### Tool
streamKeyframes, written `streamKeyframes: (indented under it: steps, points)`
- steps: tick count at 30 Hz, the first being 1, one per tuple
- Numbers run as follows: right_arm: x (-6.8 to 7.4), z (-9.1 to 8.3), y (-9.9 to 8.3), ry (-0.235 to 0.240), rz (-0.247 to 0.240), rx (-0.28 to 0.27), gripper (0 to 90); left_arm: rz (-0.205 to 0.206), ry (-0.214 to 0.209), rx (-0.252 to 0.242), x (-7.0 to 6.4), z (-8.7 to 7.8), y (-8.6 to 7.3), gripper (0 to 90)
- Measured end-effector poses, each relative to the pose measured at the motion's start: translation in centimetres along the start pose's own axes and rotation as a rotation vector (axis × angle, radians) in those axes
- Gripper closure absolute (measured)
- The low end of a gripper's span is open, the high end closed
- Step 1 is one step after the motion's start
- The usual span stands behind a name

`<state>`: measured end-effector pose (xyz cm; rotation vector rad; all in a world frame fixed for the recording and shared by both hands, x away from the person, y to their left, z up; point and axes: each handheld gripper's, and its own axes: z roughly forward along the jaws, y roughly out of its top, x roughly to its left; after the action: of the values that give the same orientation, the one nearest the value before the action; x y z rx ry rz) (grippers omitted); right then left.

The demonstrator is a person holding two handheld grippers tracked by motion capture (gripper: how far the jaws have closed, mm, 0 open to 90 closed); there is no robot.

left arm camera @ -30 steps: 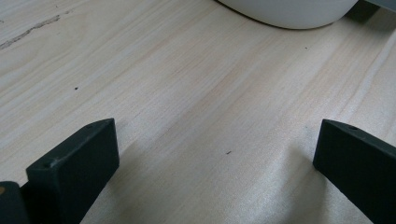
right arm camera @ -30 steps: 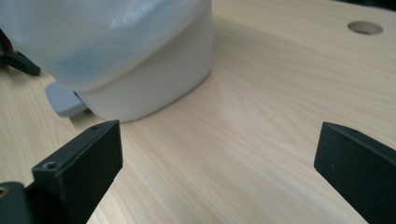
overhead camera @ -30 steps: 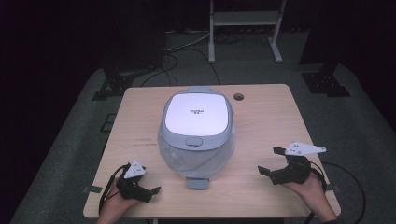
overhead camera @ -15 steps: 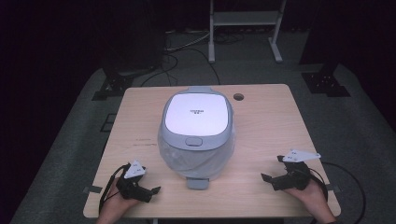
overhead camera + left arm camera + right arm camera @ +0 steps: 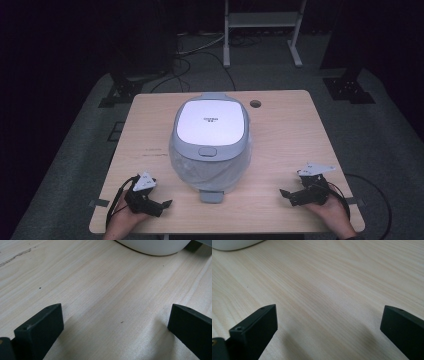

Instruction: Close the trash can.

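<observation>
- Rice cooker [image 5: 211, 142] sits in the middle of the wooden table [image 5: 285, 135], a little toward the near edge, with its white lid [image 5: 211, 120] shut flat on top.
- Its grey lid-release button [image 5: 207, 151] faces the person, and a grey tab [image 5: 210, 195] sticks out from its base on the near side.
- Its pale, rounded body looks glossy below the lid; from the high view I cannot tell whether a clear film covers it.
- Left gripper [image 5: 161, 205] rests at the near left corner of the table, held in the person's left hand [image 5: 125, 220], with its jaws pointing right toward the cooker's base.
- Its jaws stand spread wide with bare wood between them; the left gripper view [image 5: 117, 327] shows nothing clamped, and the cooker's white lower edge [image 5: 152, 246] lies at the far end, well apart from the jaw tips.
- Right gripper [image 5: 289, 196] lies at the near right of the table in the person's right hand [image 5: 332, 212], with its jaws pointing left toward the cooker.
- Those jaws are likewise parted wide over bare tabletop in the right gripper view [image 5: 329, 327], gripping nothing, with a sliver of the cooker's white base [image 5: 233, 244] at the far left corner.
- Neither gripper touches the cooker; each sits near it, one on each side.
- Round cable hole [image 5: 255, 104] is set in the table just to the far right of the cooker.
</observation>
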<state>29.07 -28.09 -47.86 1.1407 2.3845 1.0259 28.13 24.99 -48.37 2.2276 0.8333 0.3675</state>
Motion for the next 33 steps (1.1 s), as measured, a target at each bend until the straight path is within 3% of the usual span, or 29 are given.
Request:
streamKeyframes:
  steps: [8, 15, 33]
  points:
    - [0.11, 0.64, -0.37, -0.021, -0.006, 0.037, 0.0, 0.000, 0.000, 0.000, 0.00, 0.00, 0.00, 0.0]
    - [0.04, 0.65, -0.77, -0.029, -0.003, 0.009, 0.0, 0.000, 0.000, 0.000, 0.00, 0.00, 0.00, 0.0]
    - [0.04, 0.53, -0.90, -0.038, 0.009, 0.007, 0.0, 0.001, 0.000, 0.000, 0.00, 0.01, 0.00, 0.0]
